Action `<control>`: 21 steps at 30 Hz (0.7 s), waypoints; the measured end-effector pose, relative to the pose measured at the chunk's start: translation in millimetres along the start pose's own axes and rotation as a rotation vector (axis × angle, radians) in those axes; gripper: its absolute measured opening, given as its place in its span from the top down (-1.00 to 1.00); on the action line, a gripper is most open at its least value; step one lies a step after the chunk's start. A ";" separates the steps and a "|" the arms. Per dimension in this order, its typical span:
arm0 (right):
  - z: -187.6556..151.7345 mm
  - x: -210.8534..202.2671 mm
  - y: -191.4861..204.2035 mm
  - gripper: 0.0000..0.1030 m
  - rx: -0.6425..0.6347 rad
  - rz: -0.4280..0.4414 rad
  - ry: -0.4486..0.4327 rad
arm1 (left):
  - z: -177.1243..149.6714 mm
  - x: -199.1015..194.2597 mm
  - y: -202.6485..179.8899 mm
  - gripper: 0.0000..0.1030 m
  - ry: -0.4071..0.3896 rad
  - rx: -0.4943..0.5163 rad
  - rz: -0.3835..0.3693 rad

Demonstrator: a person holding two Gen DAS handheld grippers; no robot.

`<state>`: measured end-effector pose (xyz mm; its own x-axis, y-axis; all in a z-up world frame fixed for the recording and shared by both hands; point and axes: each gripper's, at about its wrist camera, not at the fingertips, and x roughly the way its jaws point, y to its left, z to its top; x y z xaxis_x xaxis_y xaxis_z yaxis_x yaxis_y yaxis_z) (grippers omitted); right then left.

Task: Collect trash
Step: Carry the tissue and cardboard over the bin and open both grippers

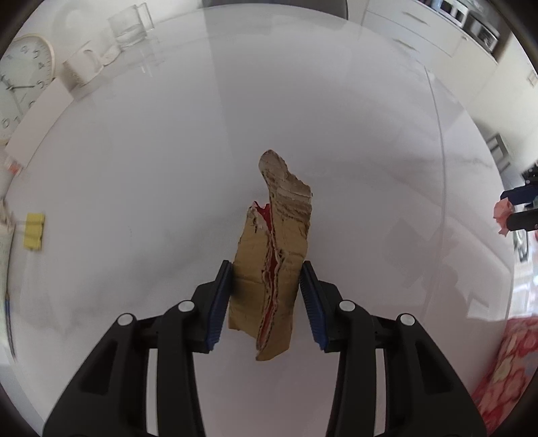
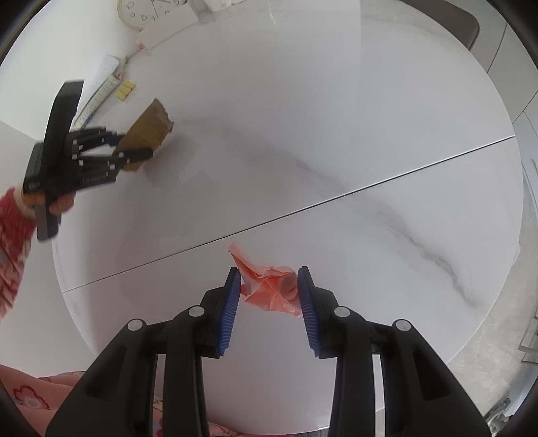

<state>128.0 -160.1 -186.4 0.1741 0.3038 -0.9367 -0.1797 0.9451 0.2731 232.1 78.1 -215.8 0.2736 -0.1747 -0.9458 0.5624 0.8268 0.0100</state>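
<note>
My left gripper (image 1: pixel 265 269) is shut on a torn piece of brown cardboard (image 1: pixel 274 255) with a red inner layer, held above the white table (image 1: pixel 134 168). It shows too in the right wrist view, where the left gripper (image 2: pixel 134 148) holds the cardboard (image 2: pixel 148 131) at the far left. My right gripper (image 2: pixel 269 275) is shut on a crumpled pink paper (image 2: pixel 269 285) above the table's near edge. In the left wrist view the right gripper (image 1: pixel 514 208) and the pink paper (image 1: pixel 502 215) show at the far right.
A white wall clock (image 1: pixel 23 74), a white mug (image 1: pixel 82 67), glass containers (image 1: pixel 129 27) and a white card (image 1: pixel 40 117) stand at the table's back left. A yellow binder clip (image 1: pixel 33 230) and a notebook (image 2: pixel 101 90) lie at the left. A seam (image 2: pixel 302 205) crosses the table.
</note>
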 end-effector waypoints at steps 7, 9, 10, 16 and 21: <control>-32.3 -39.4 -29.2 0.31 0.046 0.027 -0.082 | -11.3 -41.6 -79.3 0.21 -0.061 -0.107 -0.031; -46.7 -53.7 -45.8 0.31 0.071 0.020 -0.104 | -9.5 -56.7 -118.7 0.21 -0.093 -0.115 -0.032; -53.8 -60.1 -52.8 0.31 0.085 0.014 -0.113 | -7.9 -63.7 -137.1 0.21 -0.101 -0.119 -0.042; -117.4 -107.4 -112.8 0.31 0.197 -0.039 -0.180 | 6.7 -87.0 -241.4 0.21 -0.090 -0.154 -0.129; -178.7 -139.3 -164.0 0.31 0.290 -0.097 -0.225 | 20.2 -95.0 -315.5 0.21 -0.065 -0.117 -0.121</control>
<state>-39.7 -378.9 -139.9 0.3911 0.1997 -0.8984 0.1239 0.9559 0.2664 44.4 -177.0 -122.6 0.2612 -0.3079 -0.9149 0.5008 0.8534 -0.1442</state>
